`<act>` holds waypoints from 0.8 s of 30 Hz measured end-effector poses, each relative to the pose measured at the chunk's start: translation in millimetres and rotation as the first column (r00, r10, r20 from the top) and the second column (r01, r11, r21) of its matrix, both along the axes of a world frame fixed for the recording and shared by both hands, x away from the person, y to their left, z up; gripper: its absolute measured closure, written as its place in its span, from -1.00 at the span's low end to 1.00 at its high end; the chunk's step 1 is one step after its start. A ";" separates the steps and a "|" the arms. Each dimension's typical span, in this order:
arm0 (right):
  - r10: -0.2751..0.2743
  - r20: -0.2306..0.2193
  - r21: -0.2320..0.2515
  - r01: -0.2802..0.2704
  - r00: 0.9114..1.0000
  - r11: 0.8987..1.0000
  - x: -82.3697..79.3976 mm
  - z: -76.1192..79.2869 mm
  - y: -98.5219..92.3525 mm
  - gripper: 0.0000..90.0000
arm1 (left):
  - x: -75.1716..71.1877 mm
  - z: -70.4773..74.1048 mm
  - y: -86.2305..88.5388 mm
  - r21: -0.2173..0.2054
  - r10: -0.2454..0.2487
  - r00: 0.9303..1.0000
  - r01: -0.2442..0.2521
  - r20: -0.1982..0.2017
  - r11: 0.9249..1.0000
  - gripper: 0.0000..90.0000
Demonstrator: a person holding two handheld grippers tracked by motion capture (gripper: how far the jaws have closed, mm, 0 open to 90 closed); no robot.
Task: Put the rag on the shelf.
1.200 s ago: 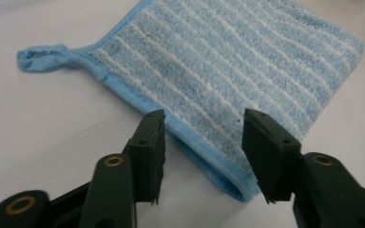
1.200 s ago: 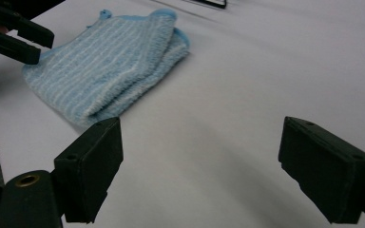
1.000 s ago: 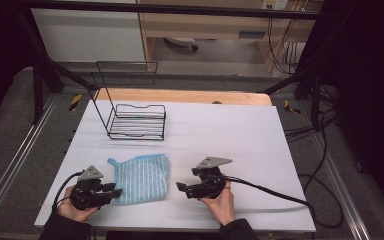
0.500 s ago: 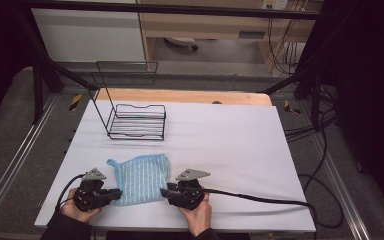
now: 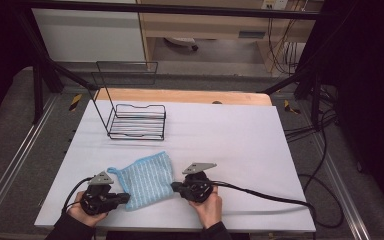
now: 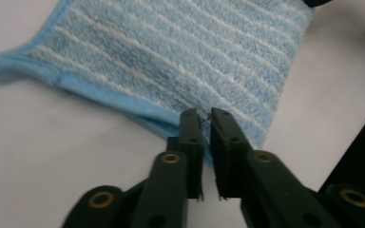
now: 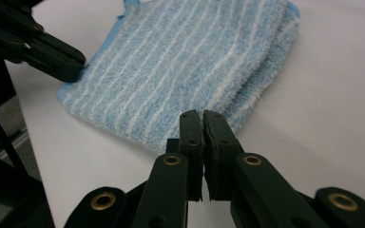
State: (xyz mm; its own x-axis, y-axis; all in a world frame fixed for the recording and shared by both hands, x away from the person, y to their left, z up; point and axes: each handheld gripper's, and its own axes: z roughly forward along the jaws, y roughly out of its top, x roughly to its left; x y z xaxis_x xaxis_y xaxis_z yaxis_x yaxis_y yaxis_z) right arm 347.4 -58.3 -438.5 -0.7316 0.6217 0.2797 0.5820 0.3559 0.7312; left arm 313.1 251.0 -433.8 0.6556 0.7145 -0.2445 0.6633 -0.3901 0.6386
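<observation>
Both near corners of the blue cloth [image 5: 145, 180], lying on the white table [image 5: 240, 135], are pinched: one by the left gripper [image 6: 205, 124], one by the right gripper [image 7: 202, 118], whose jaws have just closed. Grasping looks complete; an even lift is called for next.

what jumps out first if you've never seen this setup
The blue striped cloth near the front edge of the white table draws the eye, with the left gripper pinching its near left corner and the right gripper pinching its right edge; both jaws have just been closing on it. Farther back on the left stands a black wire rack.
</observation>
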 end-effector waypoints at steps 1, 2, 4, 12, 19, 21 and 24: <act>0.002 0.002 -0.035 -0.002 1.000 0.999 5.7 2.6 -8.3 0.93 | 1.9 4.3 -1.1 -0.011 0.003 1.000 -0.003 0.025 1.000 0.62; 0.002 0.002 -0.035 -0.002 1.000 0.999 5.7 2.6 -8.3 0.93 | 1.9 4.3 -1.1 -0.011 0.003 1.000 -0.003 0.025 1.000 0.50; 0.007 0.007 -0.072 -0.006 1.000 0.997 12.4 3.8 -15.5 0.92 | 8.3 9.6 0.1 -0.012 0.025 0.998 -0.025 0.057 1.000 0.37; -0.015 0.044 -0.151 0.022 0.999 0.988 31.1 -0.1 -29.4 0.84 | 55.4 18.5 -4.9 0.026 0.083 0.988 -0.088 0.133 0.996 -0.07; -0.117 0.037 -0.064 0.119 0.992 0.991 21.2 -2.3 -44.4 0.50 | 68.5 -6.3 -5.9 0.083 0.035 0.998 -0.039 0.053 0.996 0.13; -0.135 0.030 -0.031 0.136 0.990 0.990 17.4 -2.4 -43.3 0.43 | 68.9 -8.4 -3.3 0.069 0.027 0.998 -0.031 0.049 0.997 0.20; -0.161 0.007 0.022 0.160 0.987 0.987 15.3 -7.6 -37.9 0.39 | 68.5 -9.1 -3.6 0.071 0.021 0.998 -0.025 0.055 0.997 0.27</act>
